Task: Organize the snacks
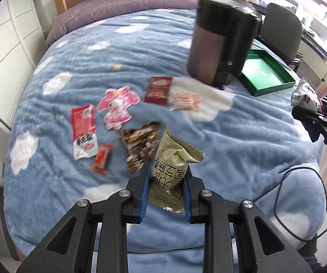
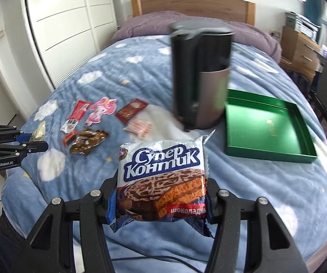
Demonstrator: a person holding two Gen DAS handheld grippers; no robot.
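Observation:
My left gripper (image 1: 165, 188) is shut on an olive-gold snack packet (image 1: 171, 166) and holds it above the blue cloud blanket. My right gripper (image 2: 161, 204) is shut on a white-and-blue Super Kontik chocolate biscuit pack (image 2: 163, 179), held above the bed. An open green box (image 2: 265, 127) lies on the bed at the right, past the right gripper; it also shows in the left wrist view (image 1: 265, 72). Loose snacks lie on the blanket: a red-white packet (image 1: 84, 134), a pink character packet (image 1: 116, 104), a dark red packet (image 1: 158, 89), a striped packet (image 1: 186, 101), a brown packet (image 1: 140, 145) and a small red bar (image 1: 102, 158).
A tall black-and-bronze canister (image 2: 201, 77) stands on the bed beside the green box. A purple duvet (image 2: 186, 20) and wooden headboard (image 2: 193, 3) are at the far end. White wardrobes (image 2: 68, 22) stand left, a desk and chair (image 1: 281, 27) right. A black cable (image 1: 300, 204) hangs at the bed's edge.

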